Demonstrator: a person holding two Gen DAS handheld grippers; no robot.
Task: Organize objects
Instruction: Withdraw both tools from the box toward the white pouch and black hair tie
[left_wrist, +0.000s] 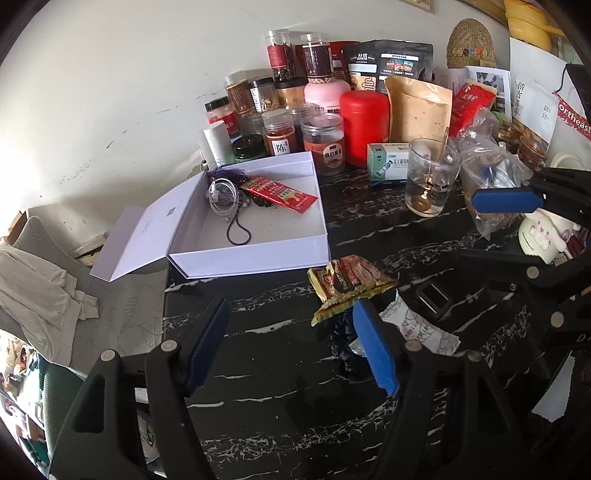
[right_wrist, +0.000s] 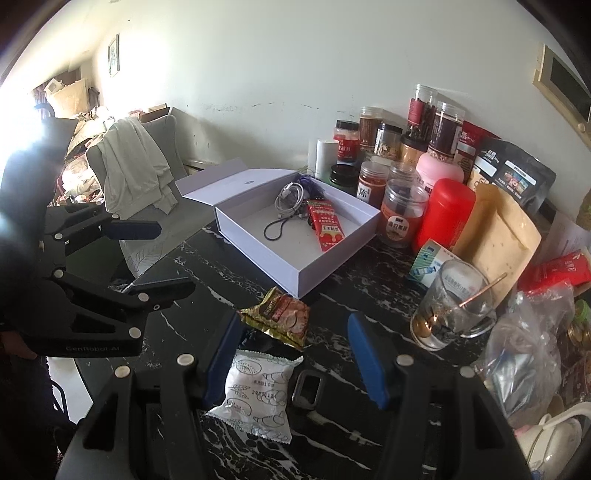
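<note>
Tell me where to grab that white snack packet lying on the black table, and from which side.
Take the white snack packet across its puffy middle, coming down from above. It lies flat on the black table, already between the open fingers of the right gripper, so closing on its long sides should work. Avoid its top edge: the yellow-red snack bag seems to overlap it there.

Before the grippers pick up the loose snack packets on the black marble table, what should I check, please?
1. Left gripper open, empty: ok.
2. Right gripper open, empty: ok.
3. White snack packet between the right gripper's fingers, flat on the table: ok.
4. Crumpled yellow-red snack packet free of other things: not ok, it overlaps the white one.
5. White open box has bare floor left: ok.
6. Small black buckle beside the white packet clear of the fingers: cannot tell.
</note>
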